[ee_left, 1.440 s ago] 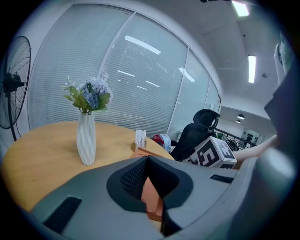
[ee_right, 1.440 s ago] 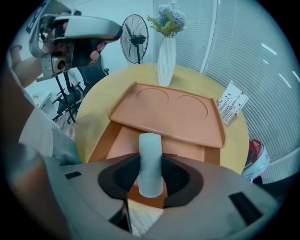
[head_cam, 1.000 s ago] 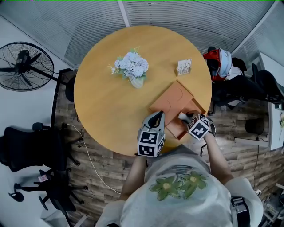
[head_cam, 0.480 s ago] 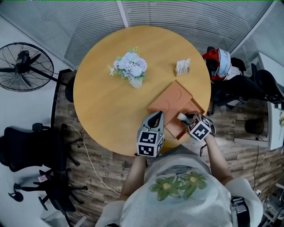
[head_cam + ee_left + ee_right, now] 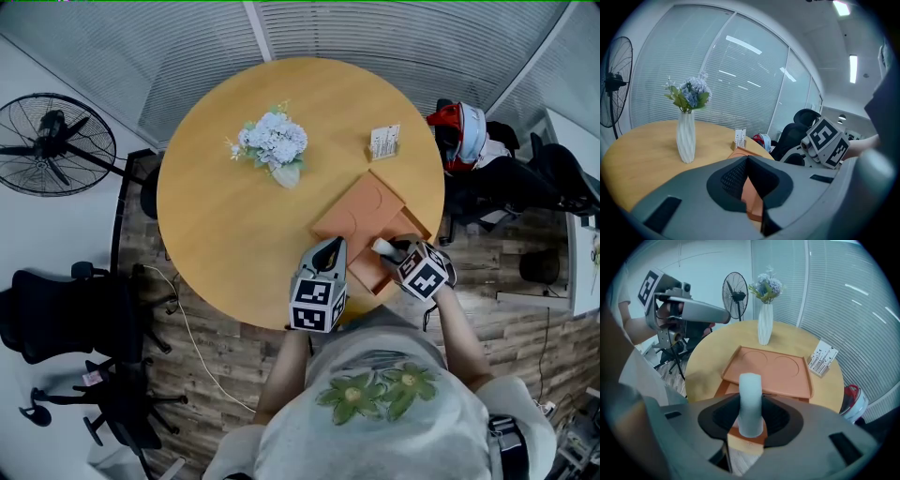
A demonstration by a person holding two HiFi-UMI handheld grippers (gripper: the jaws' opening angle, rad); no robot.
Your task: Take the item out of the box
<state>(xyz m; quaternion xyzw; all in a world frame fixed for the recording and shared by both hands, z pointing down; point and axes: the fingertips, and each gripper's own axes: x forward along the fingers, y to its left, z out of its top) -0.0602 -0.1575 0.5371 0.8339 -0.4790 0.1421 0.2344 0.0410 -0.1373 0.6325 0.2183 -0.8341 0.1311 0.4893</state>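
Note:
An orange box with a flat two-circle lid lies at the near right of the round wooden table. My right gripper is shut on a white cylinder, which stands upright between the jaws just above the box's open near end. From the head view only the cylinder's tip shows. My left gripper sits at the box's near left corner, its jaws closed on the orange box wall. The right gripper's marker cube shows in the left gripper view.
A white vase of pale flowers stands mid-table, and a small card holder beyond the box. Off the table are a fan to the left, black chairs, and a red-and-white helmet on a chair at right.
The right gripper has risen a little with the white cylinder in its jaws. The left gripper and the box have stayed put.

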